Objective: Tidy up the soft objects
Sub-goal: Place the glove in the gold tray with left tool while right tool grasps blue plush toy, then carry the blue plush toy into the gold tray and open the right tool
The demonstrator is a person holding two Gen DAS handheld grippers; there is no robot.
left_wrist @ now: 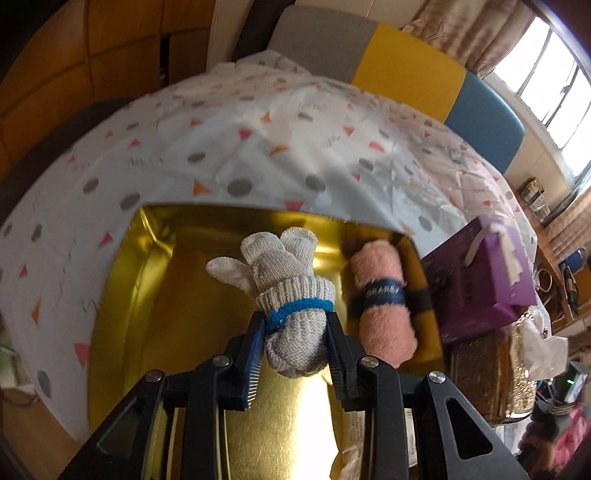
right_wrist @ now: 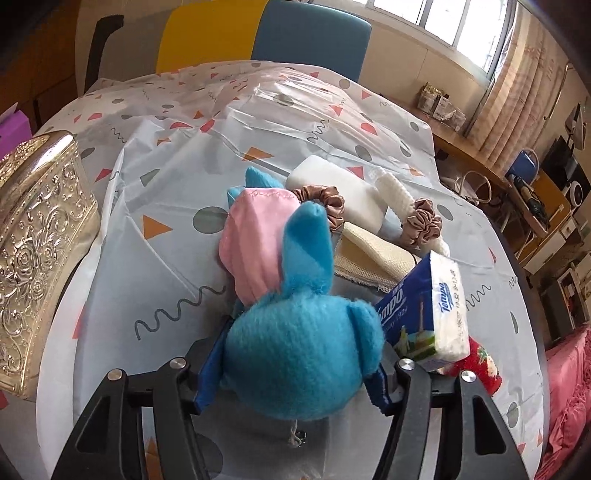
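Ahead of the tongs, a table under a white plastic cloth printed with grey dots and orange triangles (right_wrist: pixel 258 122) meets yellow (right_wrist: pixel 207 37) and blue (right_wrist: pixel 314 40) chair backs. Daylight enters the barred window (right_wrist: pixel 458 22) upper right, beside beige curtains (right_wrist: pixel 524 85).

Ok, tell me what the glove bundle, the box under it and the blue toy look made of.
Glove bundle: knitted cotton-like yarn, matte; ribbed cuff and visible stitches.
Box: probably metal or foil-lined card, glossy gold; mirror-like reflections on its walls.
Blue toy: fuzzy plush fleece, with a smoother pink fabric panel.
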